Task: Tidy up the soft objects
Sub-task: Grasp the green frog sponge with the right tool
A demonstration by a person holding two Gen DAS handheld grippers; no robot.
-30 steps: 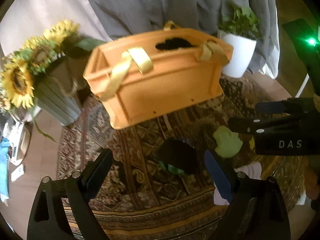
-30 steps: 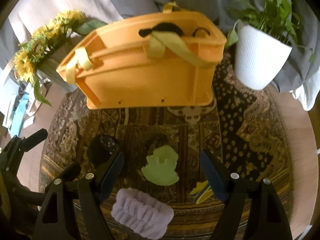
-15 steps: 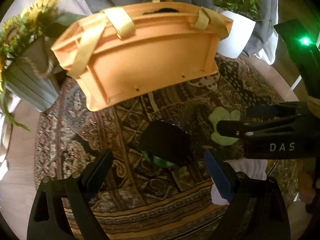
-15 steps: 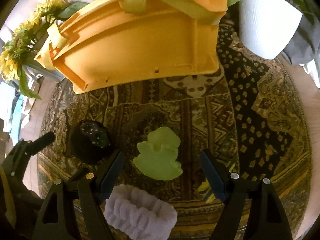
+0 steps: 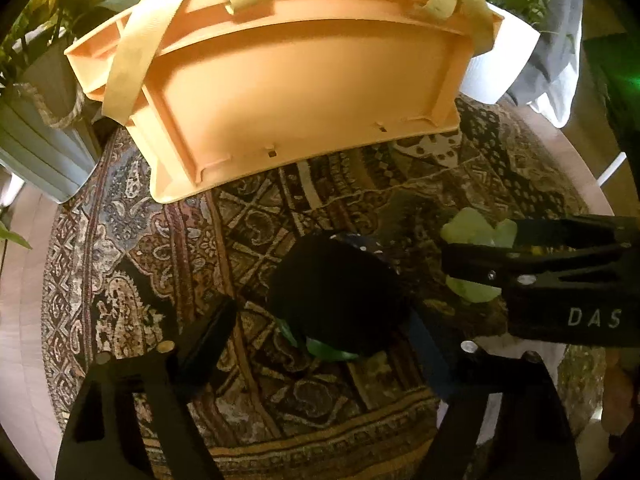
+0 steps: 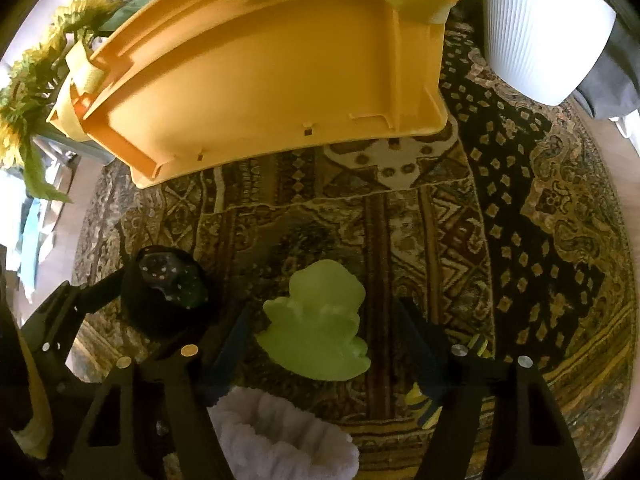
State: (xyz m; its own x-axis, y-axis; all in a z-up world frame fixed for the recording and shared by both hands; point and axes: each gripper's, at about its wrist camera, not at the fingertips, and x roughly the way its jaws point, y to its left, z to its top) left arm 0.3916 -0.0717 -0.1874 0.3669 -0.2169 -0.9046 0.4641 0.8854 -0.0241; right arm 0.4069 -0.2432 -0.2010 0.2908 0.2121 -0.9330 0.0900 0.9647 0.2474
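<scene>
An orange crate (image 5: 304, 80) with yellow straps stands at the back of a patterned round rug (image 5: 132, 248); it also shows in the right wrist view (image 6: 264, 76). My left gripper (image 5: 320, 320) is open, its jaws either side of a black soft object (image 5: 336, 296) with a green part underneath. My right gripper (image 6: 324, 320) is open around a light green soft toy (image 6: 320, 328). The black object (image 6: 164, 292) lies to the left there. A white fluffy band (image 6: 280, 440) lies below the right gripper, and a yellow striped item (image 6: 424, 404) lies by its right finger.
A white ribbed plant pot (image 6: 544, 28) stands right of the crate. A grey pot with sunflowers (image 5: 36, 120) stands at the left. Grey fabric hangs behind. Bare wooden floor surrounds the rug.
Both grippers have moved forward and down toward the rug. The black object now sits between my left jaws and the green toy between my right jaws. The crate looms larger.
</scene>
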